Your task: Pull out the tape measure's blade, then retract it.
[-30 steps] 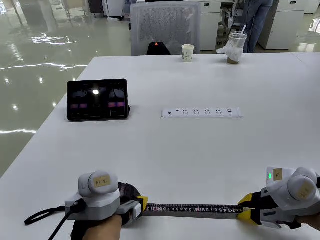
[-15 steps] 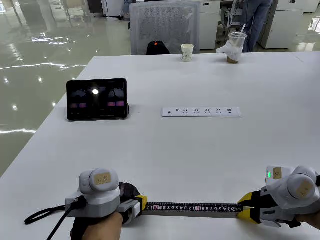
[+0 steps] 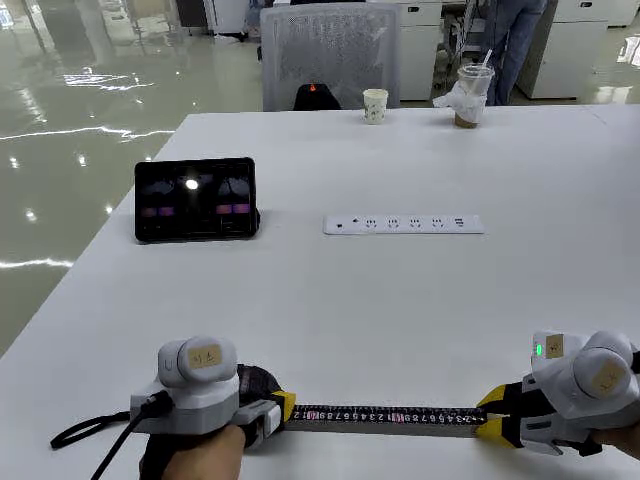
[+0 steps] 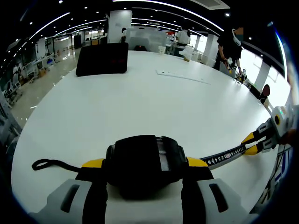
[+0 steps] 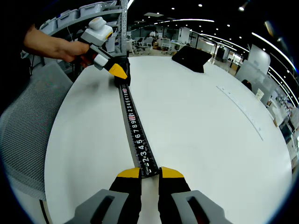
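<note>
I'm clamping the tape measure (image 4: 142,161) in my left gripper (image 3: 280,408). Its two yellow-tipped jaws are pressing on either side of the black case, and the case is sitting on the white table (image 3: 400,300) at the near edge, towards my left. A black strap (image 4: 49,164) is trailing off the case and lying loose on the table farther left.

The blade (image 5: 135,130) is running out of the case to my right. It's lying flat along the near edge of the table with its printed numbers facing up. My right gripper (image 5: 150,172) is pinching the very end of it, the jaws closed down on the tip from both sides and the low numbers sitting just ahead of them. In the right gripper view the blade is stretching straight away from me to the other gripper, which is sitting in a hand at the far end.

Well beyond the blade, a dark tablet (image 3: 195,198) is standing propped up on the left part of the table, and a white power strip (image 3: 403,225) is lying flat near the middle. A paper cup (image 3: 375,105) and a plastic cup with a straw (image 3: 473,95) are standing at the far edge, and a mesh chair (image 3: 330,55) is standing behind them.
</note>
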A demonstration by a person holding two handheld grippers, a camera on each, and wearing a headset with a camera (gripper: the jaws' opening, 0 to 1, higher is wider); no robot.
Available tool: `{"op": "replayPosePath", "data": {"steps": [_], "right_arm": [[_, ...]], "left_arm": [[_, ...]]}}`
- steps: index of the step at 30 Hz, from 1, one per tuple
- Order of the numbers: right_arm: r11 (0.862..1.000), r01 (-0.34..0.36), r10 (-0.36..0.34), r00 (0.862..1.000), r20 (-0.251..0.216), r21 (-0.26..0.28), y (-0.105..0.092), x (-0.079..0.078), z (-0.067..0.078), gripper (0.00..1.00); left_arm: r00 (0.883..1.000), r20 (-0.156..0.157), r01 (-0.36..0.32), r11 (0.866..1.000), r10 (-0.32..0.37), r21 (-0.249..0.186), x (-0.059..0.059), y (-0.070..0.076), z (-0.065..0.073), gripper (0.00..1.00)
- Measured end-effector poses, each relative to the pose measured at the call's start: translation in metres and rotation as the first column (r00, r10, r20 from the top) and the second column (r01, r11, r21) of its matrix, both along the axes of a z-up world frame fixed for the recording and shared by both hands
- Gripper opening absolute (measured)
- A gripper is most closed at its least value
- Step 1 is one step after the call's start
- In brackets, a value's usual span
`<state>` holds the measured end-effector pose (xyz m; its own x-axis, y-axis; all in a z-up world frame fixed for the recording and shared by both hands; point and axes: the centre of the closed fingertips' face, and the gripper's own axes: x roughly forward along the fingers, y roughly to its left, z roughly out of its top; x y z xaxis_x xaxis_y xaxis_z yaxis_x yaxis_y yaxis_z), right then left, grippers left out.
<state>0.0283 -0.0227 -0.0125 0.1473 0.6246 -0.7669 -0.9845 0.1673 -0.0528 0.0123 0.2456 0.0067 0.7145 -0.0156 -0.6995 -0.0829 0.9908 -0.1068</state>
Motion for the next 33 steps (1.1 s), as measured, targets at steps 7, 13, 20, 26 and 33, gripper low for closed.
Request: {"op": "replayPosePath", "data": {"steps": [7,13,20,26,33], "right_arm": [[1.000,-0.003,0.003,1.000,0.003,-0.004,-0.0005,-0.0003,0.0002,0.09],[1.000,-0.006,0.006,1.000,0.003,-0.007,-0.0005,-0.0001,0.0005,0.09],[1.000,-0.011,0.011,1.000,0.003,-0.012,-0.0001,-0.0005,0.0001,0.09],[1.000,-0.011,0.011,1.000,0.003,-0.014,-0.0002,0.0002,-0.0001,0.10],[1.000,-0.011,0.011,1.000,0.003,-0.016,0.0006,0.0011,-0.0004,0.10]], "left_arm": [[1.000,0.000,0.004,1.000,-0.004,-0.004,-0.0005,-0.0003,-0.0001,0.59],[1.000,0.004,0.005,1.000,-0.005,-0.009,-0.0006,-0.0002,0.0000,0.59],[1.000,0.006,0.009,1.000,-0.009,-0.013,-0.0010,0.0000,0.0004,0.59],[1.000,0.010,0.012,1.000,-0.012,-0.018,-0.0010,-0.0003,0.0007,0.59],[1.000,0.013,0.014,1.000,-0.014,-0.025,-0.0003,0.0001,0.0004,0.59]]}}
